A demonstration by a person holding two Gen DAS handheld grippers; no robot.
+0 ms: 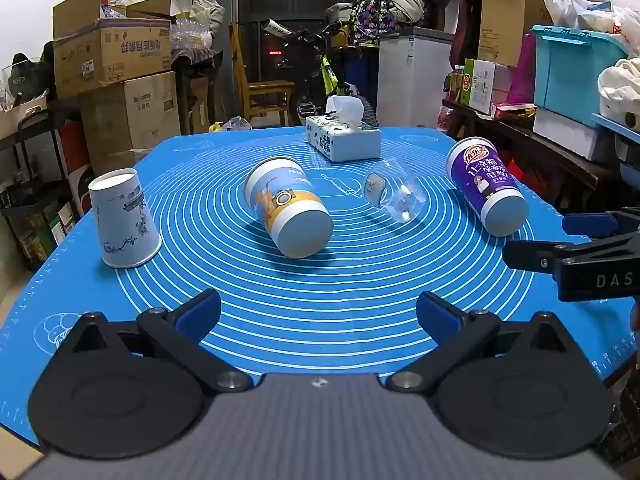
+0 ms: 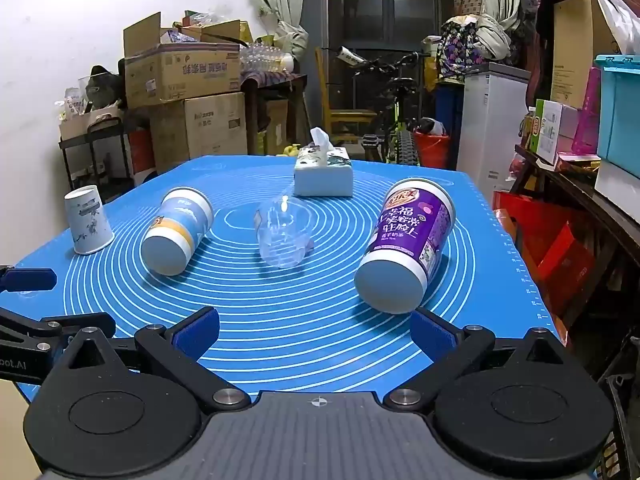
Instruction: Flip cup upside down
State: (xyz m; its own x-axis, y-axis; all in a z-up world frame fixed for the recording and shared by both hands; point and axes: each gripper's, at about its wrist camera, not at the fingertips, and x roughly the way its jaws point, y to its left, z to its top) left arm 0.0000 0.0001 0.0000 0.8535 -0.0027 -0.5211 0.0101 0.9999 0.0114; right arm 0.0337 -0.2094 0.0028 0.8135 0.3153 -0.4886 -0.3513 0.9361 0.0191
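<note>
Several cups are on the blue mat (image 1: pixel 320 300). A white cup with ink drawings (image 1: pixel 122 222) stands upside down at the left; it also shows in the right wrist view (image 2: pixel 87 220). A blue and yellow cup (image 1: pixel 286 206) (image 2: pixel 176 230) lies on its side, base toward me. A clear plastic cup (image 1: pixel 394 194) (image 2: pixel 282 232) lies on its side. A purple cup (image 1: pixel 486 186) (image 2: pixel 406 244) lies on its side at the right. My left gripper (image 1: pixel 318 316) is open and empty, short of the cups. My right gripper (image 2: pixel 316 332) is open and empty, its right finger just below the purple cup's base.
A tissue box (image 1: pixel 342 138) (image 2: pixel 323 176) stands at the far side of the mat (image 2: pixel 280 320). The right gripper's side (image 1: pixel 572 256) shows at the right edge of the left wrist view. Stacked cartons, a bicycle and shelves surround the table.
</note>
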